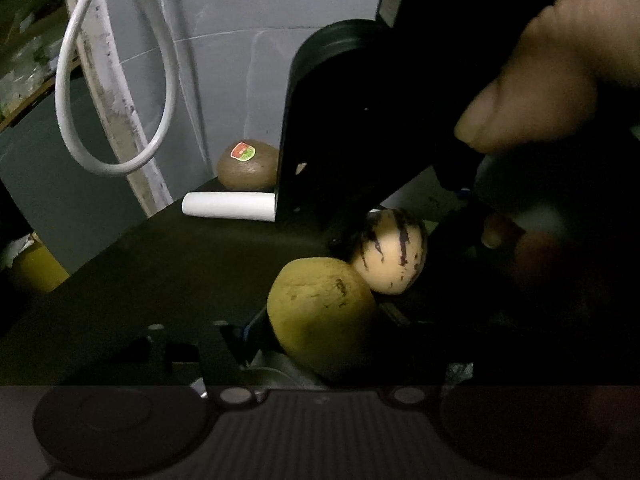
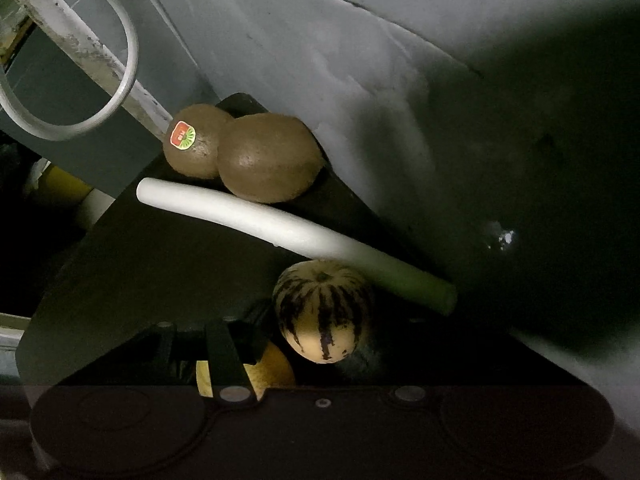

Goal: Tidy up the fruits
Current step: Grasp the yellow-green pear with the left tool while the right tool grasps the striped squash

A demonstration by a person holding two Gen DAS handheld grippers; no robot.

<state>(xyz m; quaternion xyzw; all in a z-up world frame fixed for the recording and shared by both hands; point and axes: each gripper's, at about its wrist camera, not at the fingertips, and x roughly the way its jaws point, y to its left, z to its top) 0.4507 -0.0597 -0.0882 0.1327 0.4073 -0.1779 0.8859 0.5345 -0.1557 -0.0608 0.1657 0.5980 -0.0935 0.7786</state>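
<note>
The scene is very dark. In the left wrist view a yellow-green fruit (image 1: 320, 316) sits between my left gripper's (image 1: 316, 344) dark fingers, touching a cream, purple-striped fruit (image 1: 390, 256). The body of the right gripper (image 1: 340, 128), held by a hand (image 1: 560, 80), hangs just above the striped fruit. In the right wrist view the striped fruit (image 2: 322, 312) lies in front of my right gripper (image 2: 320, 360); the yellow fruit (image 2: 268, 376) shows behind one finger (image 2: 226, 356). Two brown kiwis (image 2: 268, 158), one with a sticker (image 2: 192, 142), lie beyond a white leek (image 2: 288, 230).
A black tabletop (image 2: 160, 260) carries everything; its edge drops off at the left. A grey wall (image 2: 360, 60) stands close behind. A white cable loop (image 1: 116, 92) hangs by a scuffed white post (image 1: 108, 80). The sticker kiwi (image 1: 248, 164) and leek end (image 1: 228, 206) show in the left wrist view.
</note>
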